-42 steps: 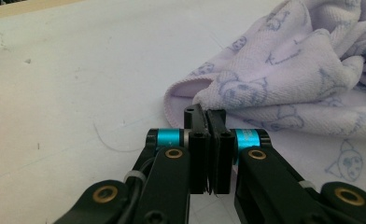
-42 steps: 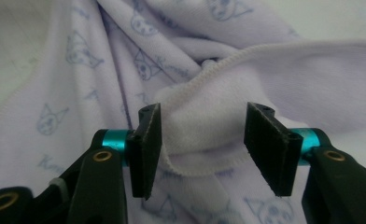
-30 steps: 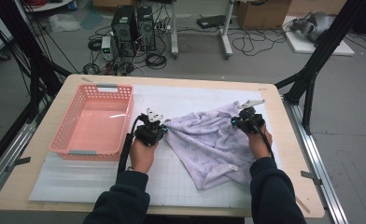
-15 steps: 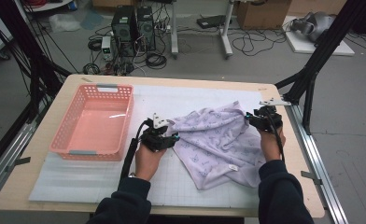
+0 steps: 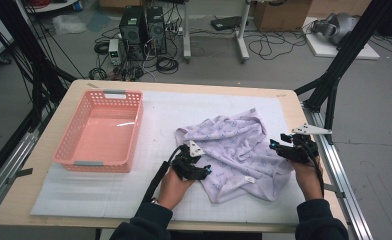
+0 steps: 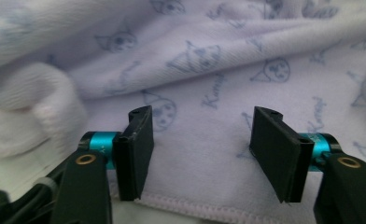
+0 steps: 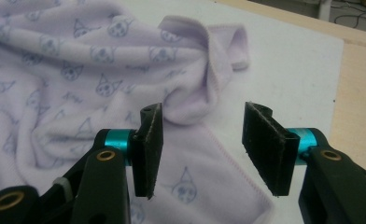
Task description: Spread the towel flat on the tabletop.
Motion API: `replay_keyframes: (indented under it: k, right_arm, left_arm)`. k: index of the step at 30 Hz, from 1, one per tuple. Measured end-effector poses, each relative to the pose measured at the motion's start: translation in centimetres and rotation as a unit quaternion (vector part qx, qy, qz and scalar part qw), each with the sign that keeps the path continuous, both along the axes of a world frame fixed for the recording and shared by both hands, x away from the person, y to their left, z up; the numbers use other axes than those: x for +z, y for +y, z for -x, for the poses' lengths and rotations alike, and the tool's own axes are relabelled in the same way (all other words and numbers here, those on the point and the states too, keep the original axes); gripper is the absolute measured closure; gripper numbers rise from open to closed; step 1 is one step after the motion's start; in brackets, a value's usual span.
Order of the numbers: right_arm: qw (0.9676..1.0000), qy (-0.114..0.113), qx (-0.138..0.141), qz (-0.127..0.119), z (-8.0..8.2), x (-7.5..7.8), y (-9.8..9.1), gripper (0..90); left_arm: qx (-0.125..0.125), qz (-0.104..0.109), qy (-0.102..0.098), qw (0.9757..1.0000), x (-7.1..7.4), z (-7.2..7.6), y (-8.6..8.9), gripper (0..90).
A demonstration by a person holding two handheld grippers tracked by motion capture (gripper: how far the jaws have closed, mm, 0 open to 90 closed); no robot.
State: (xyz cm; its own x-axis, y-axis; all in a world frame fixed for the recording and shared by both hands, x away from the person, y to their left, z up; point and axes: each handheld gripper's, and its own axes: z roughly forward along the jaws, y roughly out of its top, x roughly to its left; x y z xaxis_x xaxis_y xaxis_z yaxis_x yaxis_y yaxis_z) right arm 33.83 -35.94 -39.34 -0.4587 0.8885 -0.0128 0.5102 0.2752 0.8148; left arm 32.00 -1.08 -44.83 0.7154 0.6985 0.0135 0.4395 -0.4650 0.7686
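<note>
The left gripper (image 5: 205, 169) has its jaws spread, having just been opening, and nothing is pinched between them; in the left gripper view the two black pads stand apart just above the stitched hem of the lilac cloth (image 6: 209, 70), which lies slack beneath them. The right gripper (image 5: 274, 145) is also spread, its jaws likewise just opened, with the cloth's right edge and a rolled fold lying below and beyond the pads in the right gripper view, untouched by them. From above, the cloth (image 5: 234, 150), printed with small cat faces, lies rumpled on the white mat (image 5: 159, 115) at the right of centre, between the two grippers. Left of it, well apart, a pink basket (image 5: 64, 155) sits on the mat, which covers the wooden table (image 5: 44, 150)
</note>
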Motion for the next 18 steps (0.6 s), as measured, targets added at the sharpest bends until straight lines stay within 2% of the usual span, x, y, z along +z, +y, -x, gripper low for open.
replay_keyframes:
  k: [3,4,5,6,8,9,11,12,14,16,18]
  right_arm:
    - [1.0,-0.001,0.001,-0.004,0.7,-0.3,0.0,46.7]
    - [1.0,0.0,0.001,-0.006,0.8,-0.4,-0.1,46.6]
    - [1.0,0.002,-0.001,-0.007,1.0,-0.6,-0.1,46.7]
    - [1.0,0.003,-0.001,-0.007,1.0,-0.7,-0.1,46.6]
    - [1.0,0.006,-0.001,-0.008,1.1,-0.9,-0.1,46.6]
    - [0.9999,0.007,-0.001,-0.009,1.1,-1.1,-0.1,46.3]
    - [0.9999,0.011,0.002,-0.008,1.1,-1.2,0.0,46.1]
    - [0.9999,0.011,0.001,-0.009,1.1,-1.2,0.1,46.1]
    - [0.9999,0.011,0.002,-0.009,1.2,-1.1,0.1,46.1]
    - [0.9999,0.011,0.001,-0.01,1.2,-1.0,0.2,46.2]
    - [0.9999,0.012,0.001,-0.009,1.2,-1.1,0.2,46.1]
  left_arm:
    - [-0.008,-0.003,-0.008,0.9999,-0.1,0.2,-0.6,39.1]
    - [-0.017,-0.005,-0.013,0.9998,0.0,0.4,-0.8,42.9]
    - [-0.036,-0.006,-0.017,0.9992,0.0,0.5,-0.9,50.8]
    - [-0.054,-0.007,-0.02,0.9983,0.0,0.7,-1.1,62.6]
    - [-0.071,-0.015,-0.027,0.997,0.0,1.1,-1.5,81.4]
    - [-0.071,-0.022,-0.029,0.9968,0.1,1.1,-1.5,86.1]
    - [-0.067,-0.012,-0.019,0.9975,0.1,0.8,-1.3,87.6]
    - [-0.058,-0.016,-0.018,0.998,0.2,0.7,-1.1,87.8]
    - [-0.035,-0.026,-0.022,0.9988,0.4,0.3,-0.3,87.9]
    - [-0.007,-0.027,-0.021,0.9994,0.6,-0.3,0.8,87.9]
    - [0.025,-0.024,-0.029,0.999,1.1,-0.9,2.2,87.9]
